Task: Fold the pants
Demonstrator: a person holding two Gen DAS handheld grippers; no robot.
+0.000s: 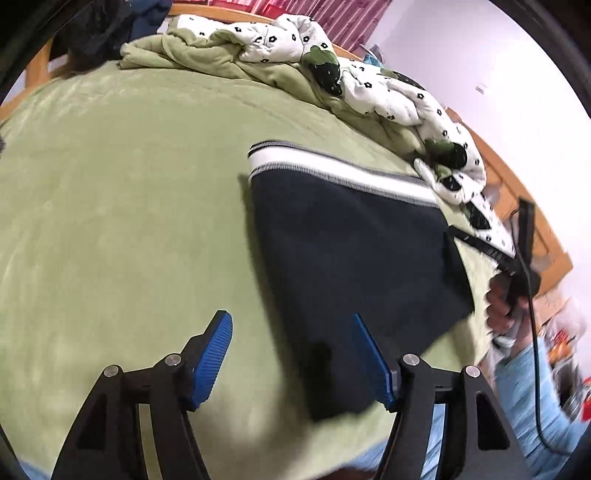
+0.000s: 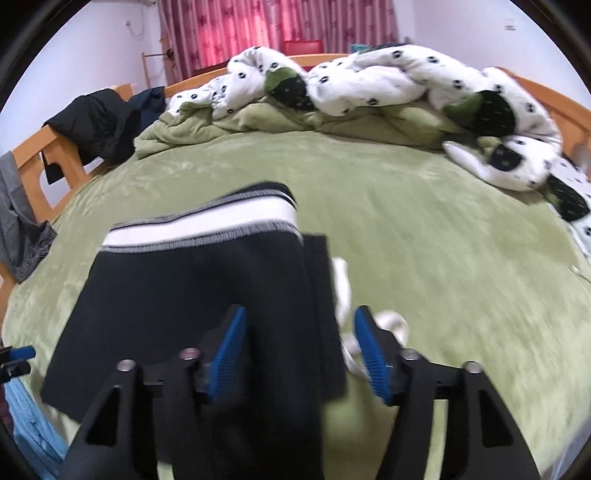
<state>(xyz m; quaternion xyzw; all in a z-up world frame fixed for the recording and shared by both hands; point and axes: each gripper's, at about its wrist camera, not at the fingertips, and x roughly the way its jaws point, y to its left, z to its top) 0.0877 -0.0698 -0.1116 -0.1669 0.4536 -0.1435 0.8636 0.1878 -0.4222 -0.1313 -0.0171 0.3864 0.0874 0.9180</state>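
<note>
Left wrist view: left gripper (image 1: 291,354) w/ jaws wide apart, nothing held, over green bed (image 1: 122,206). Folded dark pants (image 1: 347,251), white waistband up, lie centre-right of frame. Right wrist view: right gripper (image 2: 299,350) jaws also spread, pants (image 2: 192,295) edge between them but not pinched; pants sit lower left-centre.

A home bedroom: wooden-framed bed (image 2: 33,155), rumpled duvet (image 2: 369,81), pink curtains (image 2: 258,29).
</note>
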